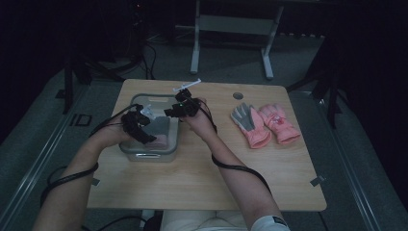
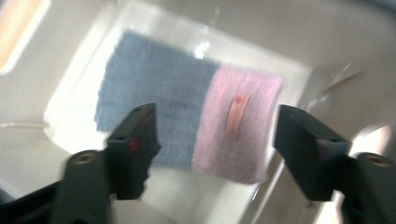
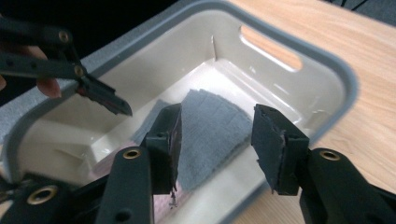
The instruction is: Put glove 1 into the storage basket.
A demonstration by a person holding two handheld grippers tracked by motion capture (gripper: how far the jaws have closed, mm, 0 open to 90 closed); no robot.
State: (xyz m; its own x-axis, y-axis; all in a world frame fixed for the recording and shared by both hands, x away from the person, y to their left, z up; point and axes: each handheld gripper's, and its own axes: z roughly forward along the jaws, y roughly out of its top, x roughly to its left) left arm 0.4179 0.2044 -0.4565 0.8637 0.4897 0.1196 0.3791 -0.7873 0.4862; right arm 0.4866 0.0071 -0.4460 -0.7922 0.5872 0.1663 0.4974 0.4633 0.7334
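Below both grippers, left gripper point(image 2: 215, 140) and right gripper point(image 3: 217, 140), jaws parted and empty, the folded cloth point(image 2: 187, 121) lies released in the bin point(image 3: 327, 70); they should be lifted straight up, clear of its rim.

Two hand-held grippers point(image 1: 139, 126) point(image 1: 185, 108) over bin point(image 1: 144, 153)

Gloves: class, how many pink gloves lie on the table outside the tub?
2. One glove with a grey palm lies right of the tub; the second glove lies beside it, further right. None looks hidden.

My wooden table point(image 1: 202, 187) stands on grey floor point(image 1: 43, 139) in a dim room; a white metal frame point(image 1: 231, 29) stands behind.
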